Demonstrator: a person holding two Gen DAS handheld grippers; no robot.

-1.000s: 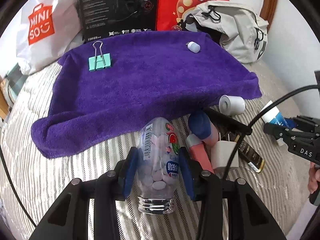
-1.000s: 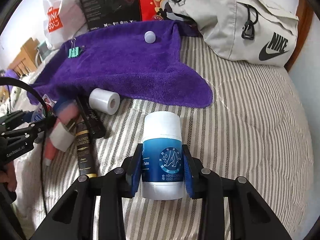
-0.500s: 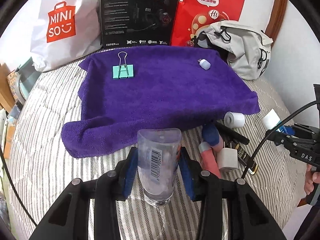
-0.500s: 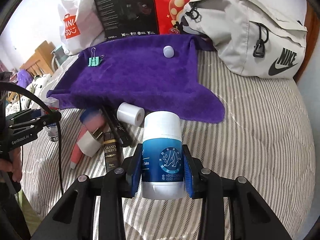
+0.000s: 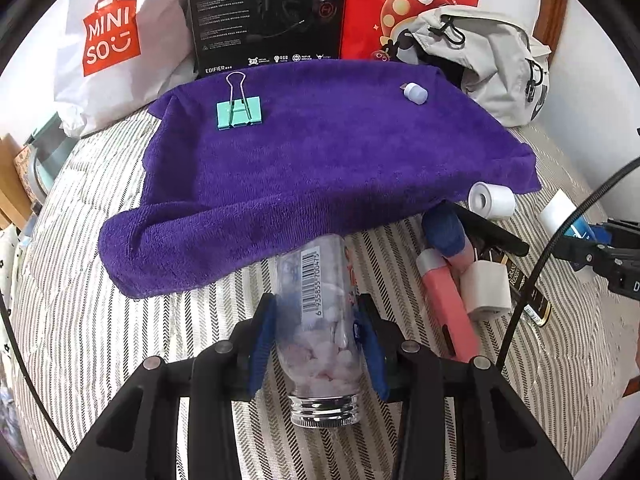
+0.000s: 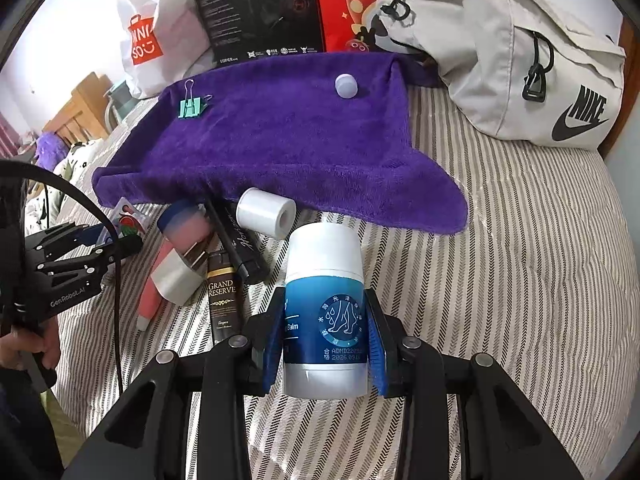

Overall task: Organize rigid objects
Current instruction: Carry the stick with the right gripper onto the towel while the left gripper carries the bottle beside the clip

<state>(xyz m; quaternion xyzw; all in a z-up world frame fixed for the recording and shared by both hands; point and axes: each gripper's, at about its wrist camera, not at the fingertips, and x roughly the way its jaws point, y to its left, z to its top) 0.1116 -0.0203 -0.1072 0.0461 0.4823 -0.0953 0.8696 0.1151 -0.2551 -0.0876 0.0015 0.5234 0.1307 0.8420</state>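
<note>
Left claw (image 5: 318,334) clamped on candy bottle (image 5: 316,312), right claw (image 6: 324,342) on balm stick (image 6: 325,304); lower each flat onto purple towel (image 5: 320,152) before releasing.

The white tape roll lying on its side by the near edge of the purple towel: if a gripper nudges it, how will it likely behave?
The white tape roll lies on its side, so it would probably roll rather than slide. The soft striped bedding may slow it. It looks hollow, so likely light and easily knocked toward the purple towel.

Black grippers, blue-padded fingers (image 6: 378,348), silver screws.
</note>
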